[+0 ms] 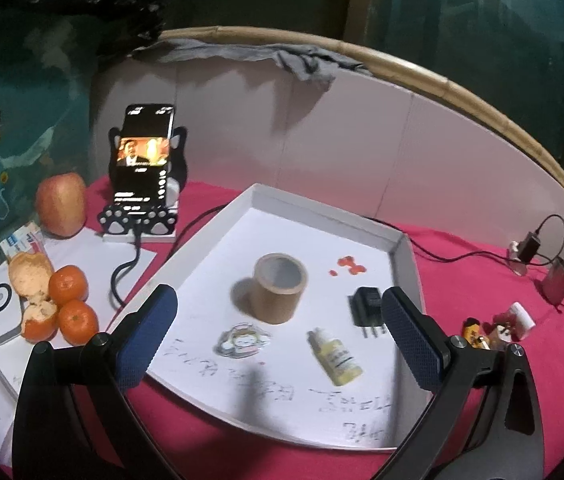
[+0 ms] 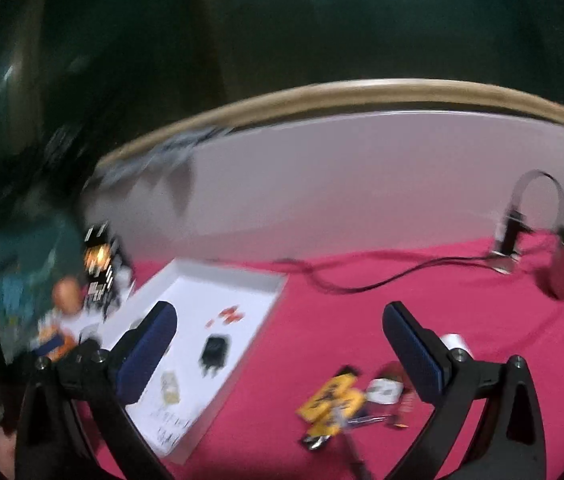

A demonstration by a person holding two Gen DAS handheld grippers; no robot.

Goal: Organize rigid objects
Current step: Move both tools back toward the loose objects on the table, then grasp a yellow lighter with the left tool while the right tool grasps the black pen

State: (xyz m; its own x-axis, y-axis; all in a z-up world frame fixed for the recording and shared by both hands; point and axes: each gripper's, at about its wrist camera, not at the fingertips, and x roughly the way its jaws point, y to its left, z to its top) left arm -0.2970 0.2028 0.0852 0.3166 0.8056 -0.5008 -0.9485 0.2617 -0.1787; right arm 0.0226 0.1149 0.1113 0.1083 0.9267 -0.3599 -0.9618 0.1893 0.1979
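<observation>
Cardboard tape roll (image 1: 280, 293) upright in shallow white tray (image 1: 323, 209), left gripper (image 1: 280, 338) and right gripper (image 2: 280, 354) both spread, empty.

My left wrist camera looks forward and down between its two blue-padded fingers (image 1: 150, 336), close over the shallow white cardboard tray (image 1: 321, 210), which fills the middle of its view on the pink cloth-covered table (image 1: 521, 360). My right wrist camera, blurred, sits further to the right and sees that same tray (image 2: 226, 270) at its left, with the pink cloth (image 2: 341, 340) ahead. Both face the pale wall panel (image 1: 361, 140) behind the table. Both also share the small black plug adapter (image 1: 365, 306) in the tray (image 2: 214, 350).
</observation>
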